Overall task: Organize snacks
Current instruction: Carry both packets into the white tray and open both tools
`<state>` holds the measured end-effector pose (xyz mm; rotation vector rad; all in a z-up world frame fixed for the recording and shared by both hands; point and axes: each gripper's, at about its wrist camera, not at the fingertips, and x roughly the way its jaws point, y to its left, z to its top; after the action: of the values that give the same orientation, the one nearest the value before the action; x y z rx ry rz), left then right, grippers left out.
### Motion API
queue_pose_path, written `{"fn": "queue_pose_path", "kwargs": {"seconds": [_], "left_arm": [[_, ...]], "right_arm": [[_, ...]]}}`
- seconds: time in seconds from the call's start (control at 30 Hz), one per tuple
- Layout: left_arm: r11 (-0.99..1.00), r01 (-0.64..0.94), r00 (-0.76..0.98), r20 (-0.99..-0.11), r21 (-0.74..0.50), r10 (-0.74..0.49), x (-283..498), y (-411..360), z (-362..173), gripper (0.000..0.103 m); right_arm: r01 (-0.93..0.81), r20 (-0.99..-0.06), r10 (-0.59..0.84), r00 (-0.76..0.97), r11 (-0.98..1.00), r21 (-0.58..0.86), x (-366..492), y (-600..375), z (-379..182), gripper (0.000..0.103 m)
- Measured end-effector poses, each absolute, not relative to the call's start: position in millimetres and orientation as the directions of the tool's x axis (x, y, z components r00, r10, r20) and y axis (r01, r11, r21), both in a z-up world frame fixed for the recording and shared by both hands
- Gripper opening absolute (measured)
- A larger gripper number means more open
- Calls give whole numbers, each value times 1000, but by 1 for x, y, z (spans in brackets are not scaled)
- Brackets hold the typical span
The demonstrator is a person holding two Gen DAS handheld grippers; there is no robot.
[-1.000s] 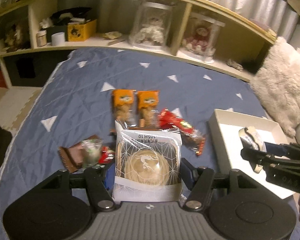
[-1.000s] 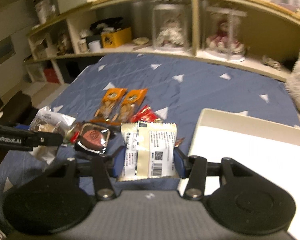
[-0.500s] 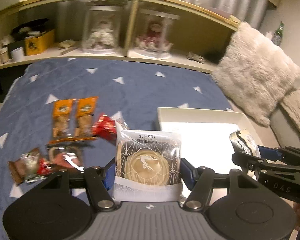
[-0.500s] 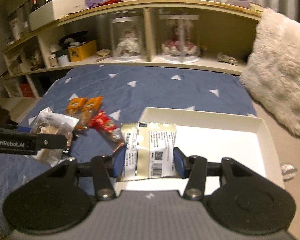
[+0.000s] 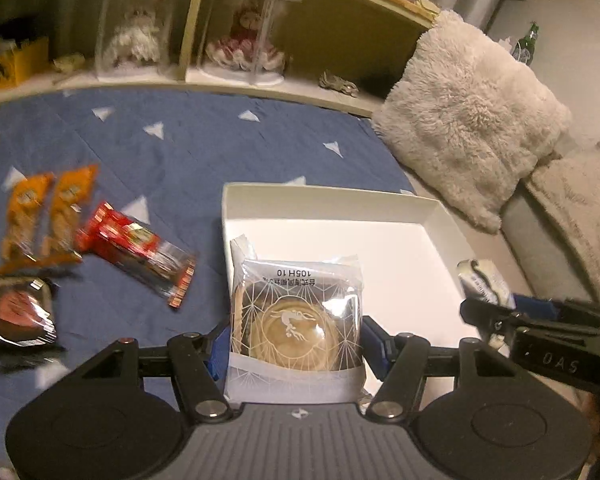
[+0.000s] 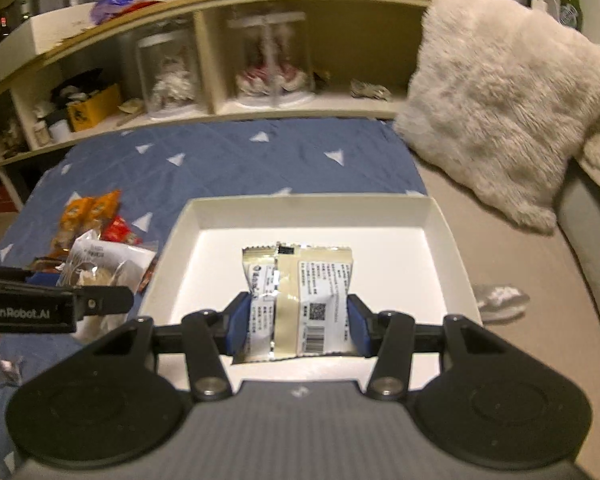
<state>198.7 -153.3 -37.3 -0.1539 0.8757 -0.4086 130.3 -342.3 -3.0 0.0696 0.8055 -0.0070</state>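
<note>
My left gripper is shut on a clear packet with a round golden pastry, held over the near left part of the white box. My right gripper is shut on a cream snack packet with a barcode, held above the middle of the white box. In the left wrist view the right gripper shows at the right with its packet. In the right wrist view the left gripper shows at the left with the pastry packet.
On the blue quilt left of the box lie two orange packets, a red packet and a dark wrapped cake. A fluffy cushion leans at the right. A shelf with doll cases runs behind the bed.
Both grippers have carried their packets to the right, from over the loose snacks on the quilt to over the white box. Neither grip has changed.
</note>
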Motion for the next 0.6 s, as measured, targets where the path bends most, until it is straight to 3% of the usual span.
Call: {"fn": "queue_pose_path", "kwargs": {"seconds": [0.2,0.5,0.6], "left_arm": [[849,252,470,-708,-464,-526,208,-161,-65,65],[801,158,415,-697,-578,-585,211,-158,-82,66],[806,163,413,-702,-569,-580,212,-158,-76,84]], "right_arm": [[53,-761,15,648,996,65,139,-352,-17,57],[47,-831,6,556,998,39,152,-353,-40,58],[51,-847,4,532,998,37,155,-354,-46,58]]}}
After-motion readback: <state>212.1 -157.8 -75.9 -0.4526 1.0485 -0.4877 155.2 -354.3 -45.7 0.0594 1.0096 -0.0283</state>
